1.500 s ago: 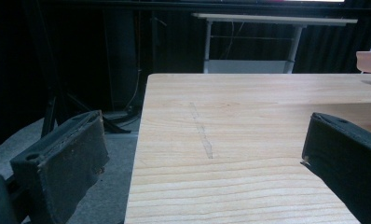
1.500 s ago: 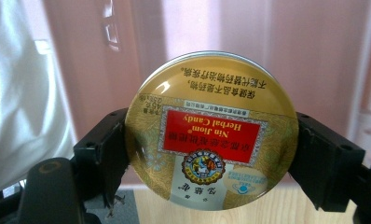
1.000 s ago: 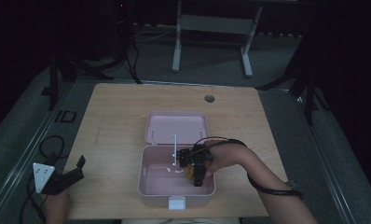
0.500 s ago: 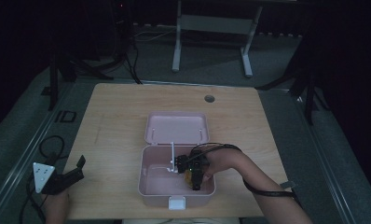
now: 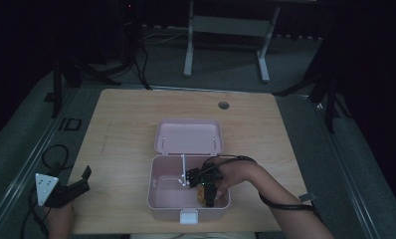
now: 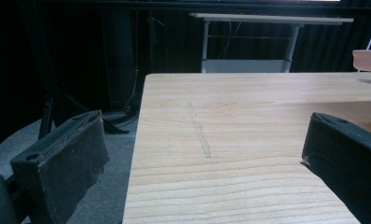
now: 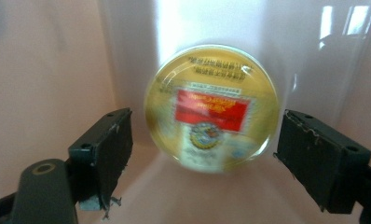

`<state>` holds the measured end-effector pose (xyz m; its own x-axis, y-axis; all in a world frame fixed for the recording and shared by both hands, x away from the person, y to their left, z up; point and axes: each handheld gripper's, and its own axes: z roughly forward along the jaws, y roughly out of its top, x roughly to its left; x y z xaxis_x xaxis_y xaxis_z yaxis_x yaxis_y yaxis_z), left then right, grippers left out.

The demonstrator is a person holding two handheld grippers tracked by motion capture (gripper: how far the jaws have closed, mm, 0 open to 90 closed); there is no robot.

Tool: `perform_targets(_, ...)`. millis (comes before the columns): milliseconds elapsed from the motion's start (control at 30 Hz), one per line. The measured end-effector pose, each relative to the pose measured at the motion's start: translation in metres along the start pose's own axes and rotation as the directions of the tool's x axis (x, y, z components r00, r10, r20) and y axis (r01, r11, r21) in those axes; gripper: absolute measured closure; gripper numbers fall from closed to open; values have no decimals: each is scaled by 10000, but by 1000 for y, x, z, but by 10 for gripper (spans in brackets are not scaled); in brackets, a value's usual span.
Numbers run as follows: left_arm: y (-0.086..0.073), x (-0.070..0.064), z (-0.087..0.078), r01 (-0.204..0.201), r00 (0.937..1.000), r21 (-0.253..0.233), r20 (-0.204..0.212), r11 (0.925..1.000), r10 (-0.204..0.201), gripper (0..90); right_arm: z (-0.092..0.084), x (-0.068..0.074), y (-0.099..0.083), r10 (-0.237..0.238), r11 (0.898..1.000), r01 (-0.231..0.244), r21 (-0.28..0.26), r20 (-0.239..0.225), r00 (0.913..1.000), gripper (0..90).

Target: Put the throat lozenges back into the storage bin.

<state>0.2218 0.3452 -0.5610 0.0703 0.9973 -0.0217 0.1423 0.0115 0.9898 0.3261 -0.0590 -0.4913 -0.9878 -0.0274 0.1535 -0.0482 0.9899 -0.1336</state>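
Note:
An open pink box (image 5: 154, 195) sits at the table's near middle, its lid (image 5: 188, 137) laid back flat behind it. My right gripper (image 5: 207, 191) reaches down into the box's near right part. In the right gripper view a round yellow packet (image 7: 211, 107) with a red label lies against the pink wall, slightly blurred. My right gripper (image 7: 204, 140) stands open around it, a gap showing on each side. The packet shows as an orange spot (image 5: 201, 195) in the high view. My left gripper (image 5: 82, 180) rests open at the table's left edge, nothing between its jaws (image 6: 207, 140).
A thin white divider (image 5: 184, 168) stands inside the box. A round grommet hole (image 5: 224, 105) marks the far side of the wooden table (image 5: 116, 124). A desk frame (image 5: 226, 30) and cables stand on the floor beyond.
My right gripper has moved nearer and lower, into the box's near right corner. The left gripper has stayed in place.

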Motion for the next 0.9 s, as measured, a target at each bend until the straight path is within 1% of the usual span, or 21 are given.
perform_targets(100, 0, 0, 0, -9, 10000, 1, -5, 10000, 9, 4, -3, 2, -1, -66, 10000, 66, -25, 83, 9999, 176)
perform_targets(133, 0, 0, 0, -2, 10000, 7, -3, 10000, 2, 4, -5, 3, -1, -104, 9999, 105, -86, 149, 9998, 161)
perform_targets(200, 0, 0, 0, 3, 10000, 6, -4, 10000, -3, 4, -12, 5, -3, -158, 9996, 162, -241, 150, 9998, 145)
perform_targets(233, 0, 0, 0, 7, 10000, 11, -5, 10000, -7, 4, -16, 7, -4, -215, 9992, 222, -342, 222, 9995, 132)
perform_targets(333, 0, 0, 0, -10, 10000, 36, -19, 10000, 10, 4, -33, 10, -9, -247, 9960, 276, -848, 356, 9991, 131)
perform_targets(433, 0, 0, 0, -25, 10000, 35, -30, 10000, 25, 4, -51, 13, -17, -167, 9878, 259, -1539, 607, 9980, 132)
perform_targets(467, 0, 0, 0, -25, 10000, 35, -30, 10000, 25, 4, -51, 13, -17, -167, 9878, 259, -1539, 607, 9980, 132)
perform_targets(500, 0, 0, 0, -23, 10000, 18, -42, 10000, 23, 4, -57, 14, -20, -88, 9844, 216, -1743, 737, 9972, 132)
perform_targets(533, 0, 0, 0, -22, 10000, 1, -47, 10000, 22, 4, -66, 15, -27, 12, 9782, 166, -2072, 857, 9963, 132)
perform_targets(567, 0, -1, 0, -32, 10000, 1, -55, 10000, 32, 4, -77, 16, -37, 215, 9658, 57, -2592, 1018, 9946, 131)
perform_targets(600, 0, -1, 0, -32, 10000, 1, -55, 10000, 32, 4, -77, 16, -37, 215, 9658, 57, -2592, 1018, 9946, 131)
perform_targets(633, 0, -1, 0, -44, 10000, 4, -55, 10000, 44, 4, -80, 16, -42, 308, 9603, -14, -2791, 1011, 9944, 131)
perform_targets(667, 0, -1, 0, -50, 10000, -1, -66, 10000, 50, 4, -87, 16, -51, 468, 9500, -100, -3120, 1105, 9928, 128)
perform_targets(733, 0, -1, 0, -54, 10000, -4, -75, 10000, 54, 4, -93, 16, -60, 687, 9392, -226, -3426, 1229, 9900, 128)
perform_targets(767, 0, -1, 0, -50, 10000, 3, -75, 10000, 50, 4, -96, 16, -68, 880, 9314, -345, -3623, 1323, 9873, 127)
perform_targets(800, 0, -1, 0, -50, 10000, 8, -71, 10000, 50, 4, -98, 16, -73, 999, 9265, -413, -3741, 1386, 9853, 126)
perform_targets(833, 0, -1, 0, -51, 10000, 7, -69, 10000, 51, 4, -100, 15, -81, 1186, 9182, -531, -3925, 1446, 9824, 125)
perform_targets(867, 0, -1, 0, -50, 10000, 13, -68, 10000, 50, 4, -101, 14, -86, 1328, 9132, -607, -4029, 1533, 9792, 124)
perform_targets(900, 0, -1, 0, -48, 10000, 18, -60, 10000, 48, 4, -102, 13, -93, 1602, 9041, -772, -4204, 1659, 9730, 125)
